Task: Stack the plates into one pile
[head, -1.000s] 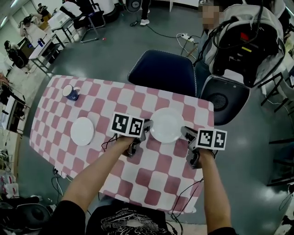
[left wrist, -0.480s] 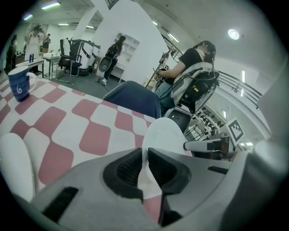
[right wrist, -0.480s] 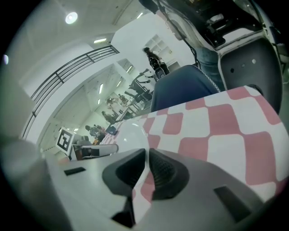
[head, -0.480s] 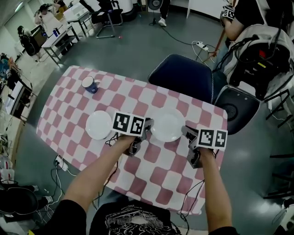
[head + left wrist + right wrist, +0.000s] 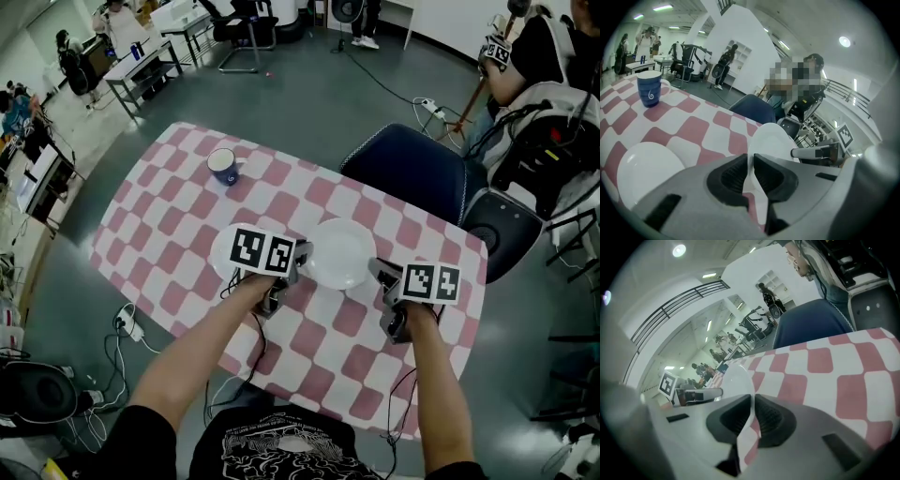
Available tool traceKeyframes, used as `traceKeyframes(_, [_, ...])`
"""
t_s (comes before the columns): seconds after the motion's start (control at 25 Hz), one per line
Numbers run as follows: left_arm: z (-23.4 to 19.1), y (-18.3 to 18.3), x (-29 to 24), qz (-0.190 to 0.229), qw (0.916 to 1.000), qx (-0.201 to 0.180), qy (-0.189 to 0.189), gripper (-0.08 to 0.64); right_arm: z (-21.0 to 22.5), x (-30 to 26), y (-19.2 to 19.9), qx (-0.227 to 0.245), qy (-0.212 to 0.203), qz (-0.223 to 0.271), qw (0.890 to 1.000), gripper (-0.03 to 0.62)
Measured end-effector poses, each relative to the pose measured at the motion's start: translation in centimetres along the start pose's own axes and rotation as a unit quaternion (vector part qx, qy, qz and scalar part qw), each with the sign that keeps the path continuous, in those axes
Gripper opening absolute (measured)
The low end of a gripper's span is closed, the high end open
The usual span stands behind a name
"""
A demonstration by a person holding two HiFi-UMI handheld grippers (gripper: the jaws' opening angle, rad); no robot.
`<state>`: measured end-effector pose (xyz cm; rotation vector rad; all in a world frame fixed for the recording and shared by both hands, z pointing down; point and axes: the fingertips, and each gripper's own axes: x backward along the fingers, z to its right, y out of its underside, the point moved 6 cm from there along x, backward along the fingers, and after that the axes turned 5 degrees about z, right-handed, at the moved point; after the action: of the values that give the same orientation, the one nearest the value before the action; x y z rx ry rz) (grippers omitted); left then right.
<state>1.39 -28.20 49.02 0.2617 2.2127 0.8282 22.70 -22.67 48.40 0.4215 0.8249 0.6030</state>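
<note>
Both grippers hold a white plate (image 5: 339, 253) by opposite rims, a little above the red-and-white checked table (image 5: 169, 202). My left gripper (image 5: 301, 255) is shut on its left rim; the left gripper view shows that plate (image 5: 772, 140) running edge-on between the pads. Shut on the right rim is my right gripper (image 5: 376, 271), and the plate (image 5: 737, 379) rises out of its jaws in the right gripper view. A second white plate (image 5: 221, 253) lies flat on the table just left of the left gripper, partly hidden by its marker cube. That second plate (image 5: 644, 169) also shows low left in the left gripper view.
A blue mug (image 5: 223, 167) stands at the table's far left, and the mug (image 5: 649, 91) shows again in the left gripper view. A dark blue chair (image 5: 412, 173) sits beyond the far edge, a black chair (image 5: 506, 230) at the right. Cables (image 5: 127, 326) lie on the floor.
Both grippers have carried the held plate leftward across the table; the plate lying on the table, once far to the left, is now right beside the left gripper.
</note>
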Motion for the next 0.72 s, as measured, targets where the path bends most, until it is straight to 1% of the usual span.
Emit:
traceKeyframes(0.12, [-1.5,0.1,1.8,0.007,0.9999,0.006,-0.007,0.048,-1.8,-1.3,0.4,0.006,-0.006,-0.007,1.0,0.035])
traceKeyframes(0.36, [-6.5,0.3,5.5,0.012,0.9993,0.023,-0.026,0.048,-5.7,-6.0,1.7,0.011,-0.022,-0.029,0.999,0.035])
traceKeyframes(0.72, [-12.4,1.2,10.3,0.018,0.9977,0.043,-0.05,0.048,-10.7,-11.4,3.8,0.015,-0.037,-0.046,0.998,0.035])
